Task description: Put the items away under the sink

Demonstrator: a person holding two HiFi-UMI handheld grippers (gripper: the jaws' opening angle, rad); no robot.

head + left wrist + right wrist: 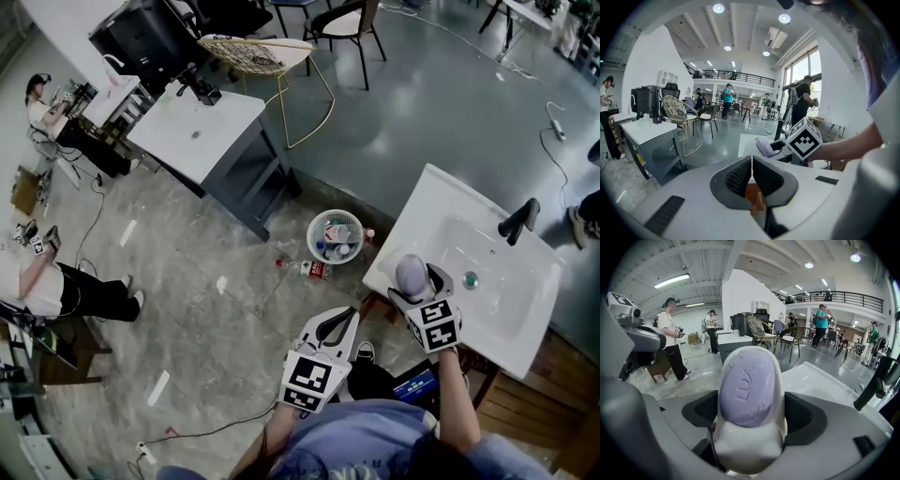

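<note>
In the head view, the right gripper (417,289) is over the front left corner of the white sink (487,309). It carries a white soap dish (424,277) with a lilac soap bar (409,272) lying in it. The black faucet (518,220) stands at the far side of the basin, well apart from the dish. The left gripper (339,321) is lower and to the left, beside the sink and above the floor, and its tips point toward the sink edge. On the floor further away stands a round wastebasket (336,236) with some containers inside. A clear bottle (302,268) with a red label lies just beside it. A grey table (202,131) with a white top stands at the upper left.

In the left gripper view, the two black pads are pressed together and nothing is between them. Beyond them the right gripper is visible with its marker cube, and the soap bar sticks out in front of it, over the white sink surface.

In the right gripper view, the jaws are clamped on the two sides of the soap dish. The soap bar lies in the dish and its stamped face, with the letters LUX, is turned toward the camera. Behind it the sink rim is seen, and the faucet is at the right edge.
</note>
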